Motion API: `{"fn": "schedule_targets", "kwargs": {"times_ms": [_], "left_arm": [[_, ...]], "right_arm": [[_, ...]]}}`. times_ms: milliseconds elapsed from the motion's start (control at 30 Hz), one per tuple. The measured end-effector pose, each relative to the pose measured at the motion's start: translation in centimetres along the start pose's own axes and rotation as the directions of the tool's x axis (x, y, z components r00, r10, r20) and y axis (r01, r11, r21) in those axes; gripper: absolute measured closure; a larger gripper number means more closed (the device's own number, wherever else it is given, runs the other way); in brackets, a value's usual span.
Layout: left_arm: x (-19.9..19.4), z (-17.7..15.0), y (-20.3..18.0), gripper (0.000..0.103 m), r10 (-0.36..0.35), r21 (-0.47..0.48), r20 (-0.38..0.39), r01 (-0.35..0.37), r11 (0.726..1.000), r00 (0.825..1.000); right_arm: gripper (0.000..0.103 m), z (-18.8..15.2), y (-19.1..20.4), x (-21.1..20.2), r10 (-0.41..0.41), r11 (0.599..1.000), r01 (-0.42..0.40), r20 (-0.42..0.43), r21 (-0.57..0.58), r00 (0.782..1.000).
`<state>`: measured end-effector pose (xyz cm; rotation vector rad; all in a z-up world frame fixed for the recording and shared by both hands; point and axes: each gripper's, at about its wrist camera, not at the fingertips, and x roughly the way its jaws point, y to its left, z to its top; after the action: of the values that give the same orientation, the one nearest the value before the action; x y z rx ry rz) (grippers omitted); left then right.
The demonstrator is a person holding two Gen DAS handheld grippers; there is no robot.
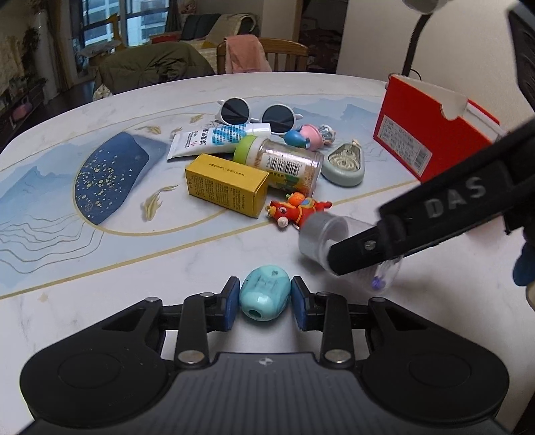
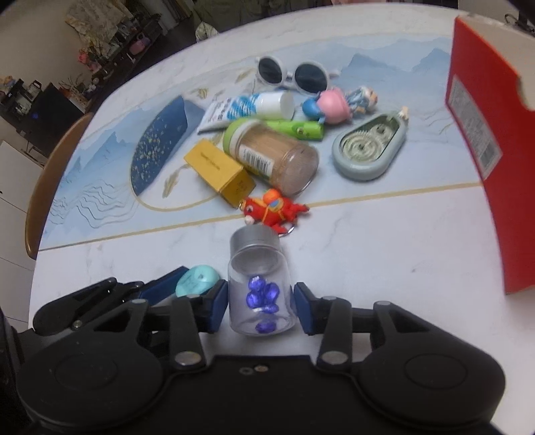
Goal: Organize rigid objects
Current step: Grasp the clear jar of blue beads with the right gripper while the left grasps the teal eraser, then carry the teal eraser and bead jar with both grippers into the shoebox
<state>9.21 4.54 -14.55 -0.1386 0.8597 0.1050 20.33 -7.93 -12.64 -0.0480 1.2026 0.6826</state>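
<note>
Beyond the table [image 1: 100,110], a wooden chair [image 1: 284,50] draped with a pink cloth [image 1: 245,55] stands at its far edge. Left of the chair sits an olive-covered sofa [image 1: 150,67]; behind it, a dark window [image 1: 100,23]. Right of the chair rises a pale wall [image 1: 374,33].

Both wrist cameras look steeply down along their fingers, close over the table [image 1: 100,267], sharing the cluttered pile around the yellow box [image 1: 227,189] and the red box [image 2: 481,134].

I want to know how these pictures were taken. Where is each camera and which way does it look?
Left wrist: on the left tongs, looking down at the turquoise sharpener; the right tongs' finger shows.
Right wrist: on the right tongs, looking down at the little jar; the left tongs show.
Shared: sharpener, jar, table clutter, red box.
</note>
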Motion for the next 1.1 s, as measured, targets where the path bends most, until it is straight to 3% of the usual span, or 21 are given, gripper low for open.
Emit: {"fn": "schedule_targets", "kwargs": {"times_ms": [300,800,1100], "left_arm": [[-2.7,3.0,-2.3,0.071,-0.045,-0.05,0.044,0.047,0.998,0.998],[-5.5,9.8,-10.9,0.071,-0.125,0.051,0.096,0.12,0.991,0.988],[-4.1,13.4,-17.0,0.071,-0.163,0.147,0.118,0.145,0.978,0.98]], "right_arm": [[0.064,0.2,-3.1,-4.3,0.026,0.999,-0.029,0.065,0.044,0.998],[0.064,2.2,-8.6,-13.5,0.047,0.995,-0.067,0.249,0.076,0.967],[0.064,3.9,-13.5,-16.6,0.007,0.993,-0.045,0.323,0.108,0.946]]}}
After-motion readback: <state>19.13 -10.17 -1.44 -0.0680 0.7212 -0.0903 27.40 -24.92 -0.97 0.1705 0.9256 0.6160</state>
